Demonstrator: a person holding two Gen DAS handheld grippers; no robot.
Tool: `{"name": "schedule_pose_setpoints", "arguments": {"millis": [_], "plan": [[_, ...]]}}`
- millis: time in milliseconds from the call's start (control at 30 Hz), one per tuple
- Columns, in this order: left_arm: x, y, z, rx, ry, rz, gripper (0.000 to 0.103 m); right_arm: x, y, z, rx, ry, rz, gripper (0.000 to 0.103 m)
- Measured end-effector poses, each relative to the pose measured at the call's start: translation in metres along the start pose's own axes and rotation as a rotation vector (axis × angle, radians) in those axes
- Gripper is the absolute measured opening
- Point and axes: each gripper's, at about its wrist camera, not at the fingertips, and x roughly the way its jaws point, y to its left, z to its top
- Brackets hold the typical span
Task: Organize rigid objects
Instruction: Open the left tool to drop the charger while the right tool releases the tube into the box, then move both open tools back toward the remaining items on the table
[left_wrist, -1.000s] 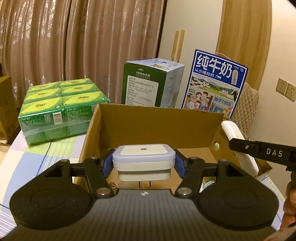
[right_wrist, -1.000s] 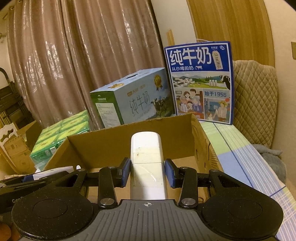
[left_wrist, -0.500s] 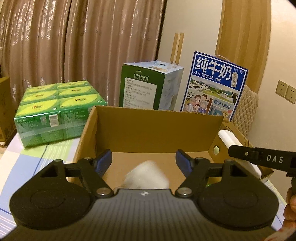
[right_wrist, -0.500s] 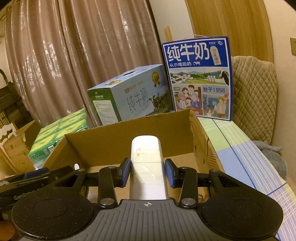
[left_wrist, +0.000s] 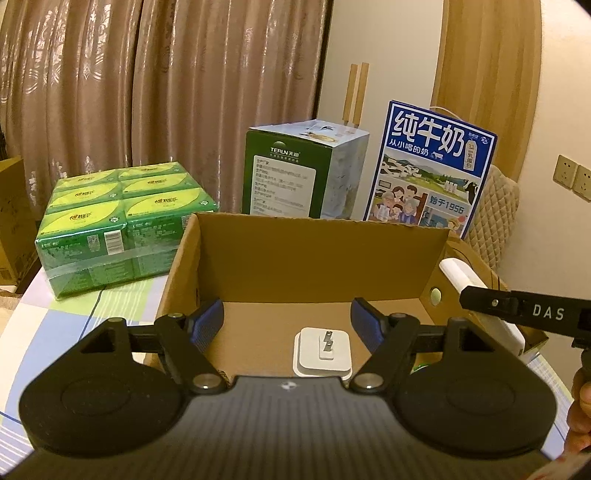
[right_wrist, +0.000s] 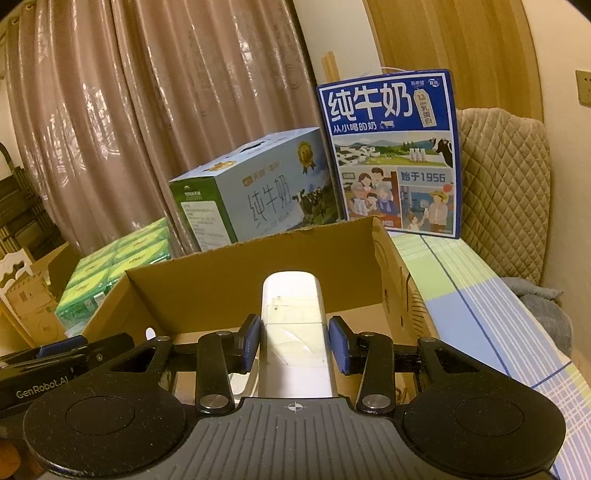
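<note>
Left tongs (left_wrist: 287, 324) spread wide, empty, above white plug adapter (left_wrist: 322, 350) in cardboard box (left_wrist: 317, 254), right tongs (right_wrist: 294, 343) clamped on white remote (right_wrist: 291, 325)

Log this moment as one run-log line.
left gripper: open, empty | plug: lying in box, prongs up | right gripper: shut on remote, over box | step: remote not yet placed

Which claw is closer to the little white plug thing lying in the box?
Left. The left claw hangs open right above the white plug on the cardboard box floor. The right claw is off to the side, gripping a long white remote.
</note>
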Motion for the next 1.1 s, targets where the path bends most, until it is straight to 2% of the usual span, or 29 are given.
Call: {"name": "schedule_pose_setpoints", "arguments": {"millis": [300,467,567,1100], "plan": [[-0.002,-0.002,0.0,0.007,0.0,-0.002,0.072,-0.001,-0.005,0.001,0.008,-0.038,0.004,0.038],[-0.004,-0.004,0.001,0.018,-0.008,-0.003,0.072,-0.008,-0.009,0.005,0.021,-0.088,-0.012,0.052],[-0.005,-0.006,0.002,0.026,-0.009,-0.007,0.072,-0.012,-0.012,0.006,0.023,-0.103,-0.023,0.055],[-0.018,-0.017,0.0,0.066,-0.027,0.0,0.072,-0.034,-0.03,0.005,0.023,-0.164,-0.036,0.057]]}}
